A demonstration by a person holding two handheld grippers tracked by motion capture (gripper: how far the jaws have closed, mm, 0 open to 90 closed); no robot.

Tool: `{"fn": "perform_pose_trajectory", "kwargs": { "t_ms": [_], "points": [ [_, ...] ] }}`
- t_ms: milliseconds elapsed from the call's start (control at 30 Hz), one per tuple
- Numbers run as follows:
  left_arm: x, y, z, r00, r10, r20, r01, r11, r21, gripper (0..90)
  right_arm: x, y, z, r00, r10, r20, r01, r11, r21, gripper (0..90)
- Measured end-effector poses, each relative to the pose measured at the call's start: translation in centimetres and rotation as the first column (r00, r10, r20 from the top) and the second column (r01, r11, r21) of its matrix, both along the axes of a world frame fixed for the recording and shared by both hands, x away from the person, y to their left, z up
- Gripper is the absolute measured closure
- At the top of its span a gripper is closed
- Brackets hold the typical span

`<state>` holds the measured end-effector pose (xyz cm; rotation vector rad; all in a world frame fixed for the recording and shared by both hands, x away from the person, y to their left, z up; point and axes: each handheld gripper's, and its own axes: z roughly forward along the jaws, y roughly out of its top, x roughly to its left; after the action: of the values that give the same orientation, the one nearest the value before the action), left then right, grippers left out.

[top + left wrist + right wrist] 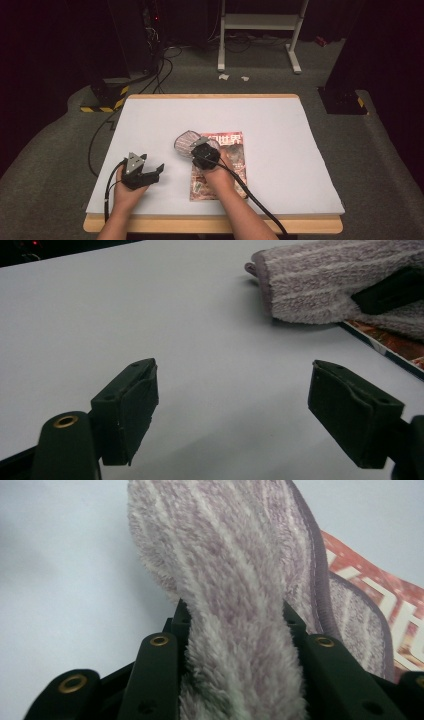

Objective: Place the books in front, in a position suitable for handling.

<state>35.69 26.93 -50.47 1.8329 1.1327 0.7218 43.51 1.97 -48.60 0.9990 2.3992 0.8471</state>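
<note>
A fluffy grey-lilac striped cloth (186, 142) lies at the top left corner of a red magazine (231, 165) in the middle of the white table. My right gripper (199, 150) is shut on the cloth (235, 610), whose pile bulges up between the two black jaws. My left gripper (156, 171) rests low on the table to the left, open with nothing between its fingers (127, 412). From the left gripper view the cloth (320, 285) and a strip of the magazine (395, 345) lie ahead to the right, a hand's width away.
The table (280, 120) has a white top with a wooden front edge (210, 224). Cables trail from both grippers over the front edge. Beyond the table stand a white metal frame (260, 22) and dark equipment on grey carpet.
</note>
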Motion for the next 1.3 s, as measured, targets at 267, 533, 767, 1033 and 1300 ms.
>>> {"fn": "perform_pose_trajectory", "kwargs": {
  "t_ms": [267,533,767,1033,1300],
  "points": [
    [0.0,-0.1,0.0,1.0000,0.003,0.003,-0.003,1.0000,0.006,20.3,0.0,-6.2,0.1,0.9942,-0.106,0.015,0.106,0.994,-0.015,64.9],
    [0.0,-0.2,0.0,1.0000,0.005,0.005,-0.005,0.9999,0.011,20.4,1.7,-11.5,0.4,0.9703,-0.242,0.008,0.242,0.970,-0.016,64.9],
    [-0.1,-0.2,0.0,1.0000,0.000,0.006,0.000,0.9999,0.011,20.4,4.5,-11.5,0.6,0.9575,-0.288,0.018,0.288,0.956,-0.051,64.9],
    [0.0,-0.2,0.0,1.0000,-0.003,0.004,0.003,0.9999,0.014,20.5,6.4,-8.0,0.5,0.9669,-0.254,0.022,0.255,0.965,-0.065,65.1],
    [0.0,-0.2,0.0,1.0000,-0.006,0.007,0.006,0.9998,0.019,20.6,5.8,-0.7,0.1,0.9917,-0.129,0.006,0.129,0.991,-0.020,65.1]
  ]
}}
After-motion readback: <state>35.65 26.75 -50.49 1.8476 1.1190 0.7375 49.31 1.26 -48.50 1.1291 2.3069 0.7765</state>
